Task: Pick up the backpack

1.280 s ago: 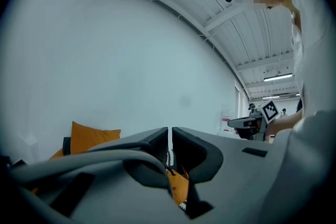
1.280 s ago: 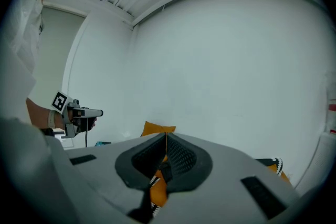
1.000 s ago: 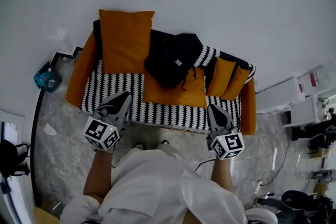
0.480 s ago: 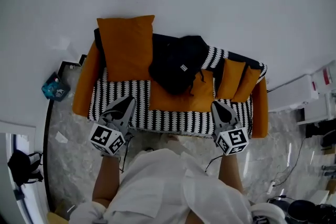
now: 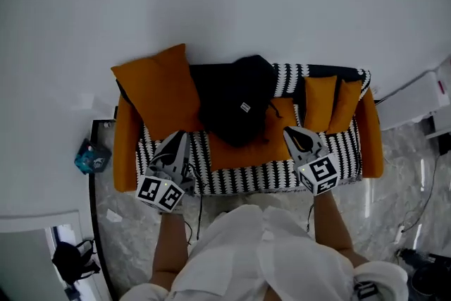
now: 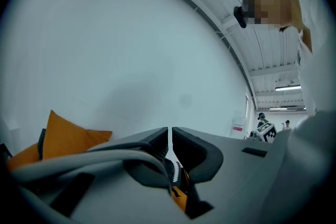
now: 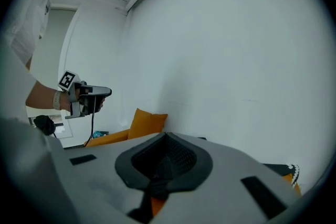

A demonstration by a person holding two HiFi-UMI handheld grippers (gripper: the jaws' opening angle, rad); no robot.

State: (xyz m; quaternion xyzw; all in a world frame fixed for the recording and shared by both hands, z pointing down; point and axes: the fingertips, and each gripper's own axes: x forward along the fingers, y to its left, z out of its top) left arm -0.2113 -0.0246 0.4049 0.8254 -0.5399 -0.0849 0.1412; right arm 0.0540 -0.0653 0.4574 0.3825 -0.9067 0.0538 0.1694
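Reach-in stage, by my read. The black fabric backpack [image 5: 236,106] sits untouched at the middle of the back edge of the orange sofa with its black-and-white patterned throw [image 5: 125,151]. It leans on the backrest between the large orange cushion [image 5: 158,88] at the left end and the two smaller orange cushions [image 5: 320,102] toward the right end.

The left claw [image 5: 180,137] and right claw [image 5: 290,132] both hover at the sofa's front edge, one either side of the bag and well short of it. Both have their jaws together with nothing between them.

The next move calls for opening a claw, going in over the seat and finding a strap or top handle to bite.

Only the head view shows the backpack. The left gripper view offers wall, that big cushion and a sliver of throw. The right gripper view catches the other claw in the person's hand.
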